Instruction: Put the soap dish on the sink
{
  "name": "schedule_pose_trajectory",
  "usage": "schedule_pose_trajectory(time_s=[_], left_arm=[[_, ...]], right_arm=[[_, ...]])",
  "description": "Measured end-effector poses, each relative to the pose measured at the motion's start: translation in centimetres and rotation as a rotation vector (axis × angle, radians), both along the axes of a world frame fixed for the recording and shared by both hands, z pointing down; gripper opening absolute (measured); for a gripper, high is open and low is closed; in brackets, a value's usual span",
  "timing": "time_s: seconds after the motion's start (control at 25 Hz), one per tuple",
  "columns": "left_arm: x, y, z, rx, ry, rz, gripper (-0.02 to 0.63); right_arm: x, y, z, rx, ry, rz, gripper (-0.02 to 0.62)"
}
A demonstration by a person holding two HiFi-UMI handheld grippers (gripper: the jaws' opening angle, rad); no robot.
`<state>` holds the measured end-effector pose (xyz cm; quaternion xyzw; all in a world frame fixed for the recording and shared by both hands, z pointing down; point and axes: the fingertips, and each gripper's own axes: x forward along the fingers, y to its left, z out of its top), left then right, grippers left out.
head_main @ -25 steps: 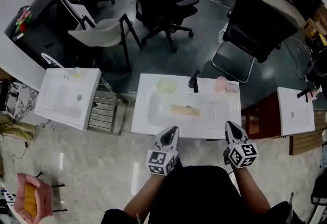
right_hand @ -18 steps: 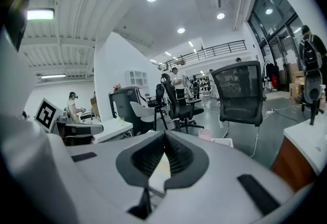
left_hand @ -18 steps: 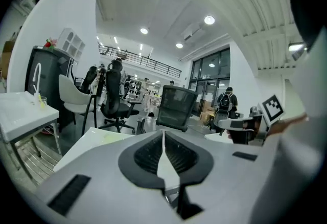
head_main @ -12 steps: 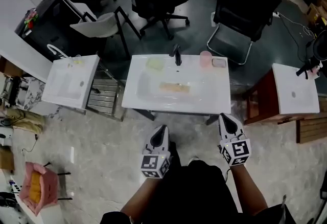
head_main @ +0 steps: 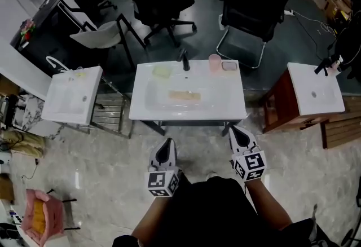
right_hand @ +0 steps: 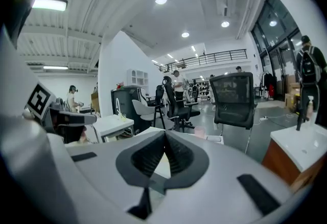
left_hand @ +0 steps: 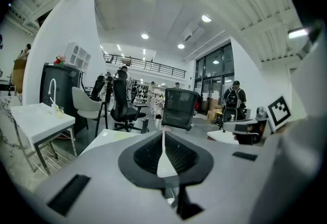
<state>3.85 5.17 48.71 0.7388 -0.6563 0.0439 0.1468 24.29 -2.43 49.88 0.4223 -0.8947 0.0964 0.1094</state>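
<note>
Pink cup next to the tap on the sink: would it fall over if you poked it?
It would probably tip: the small round pink cup stands upright and looks light. Once down it would likely roll, being round. It sits at the back edge of the white sink, so it might drop off behind.

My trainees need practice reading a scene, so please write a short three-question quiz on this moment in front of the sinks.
1. True or false: the left gripper holds the soap dish.
2. What stands between the faucet and the soap dish? A) pink cup B) bottle C) towel
3. Fill in: the right gripper has its fingers ____ (open or shut).

Key: 1 false, the left gripper is shut and empty; 2 A; 3 shut.
</note>
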Motion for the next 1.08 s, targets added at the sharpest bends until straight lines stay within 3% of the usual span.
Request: schedule_pose_trajectory(time_s=[0.2,0.48,0.68,1.08], left_arm=[[-3.1,0.5,-1.3,0.037,0.071,-0.013,0.020],[-5.3,-1.4,-2.3,0.071,0.069,0.003,0.020],[-6.8,-2.8,-2.5,0.089,0.045,-0.012,0.020],[-6.4,-4.0,-1.4,0.075,0.059,-0.020,0.020]], right_arm=[[-2.0,-0.2,-2.0,0.035,0.007,-0.005,-0.003],[-3.5,-1.9,-3.1,0.118,0.103,-0.003,-0.003],[-3.2,-2.5,-2.4,0.065,0.073,0.027,-0.003],[-1.9,-2.4,-2.0,0.095,0.118,0.041,-0.005]])
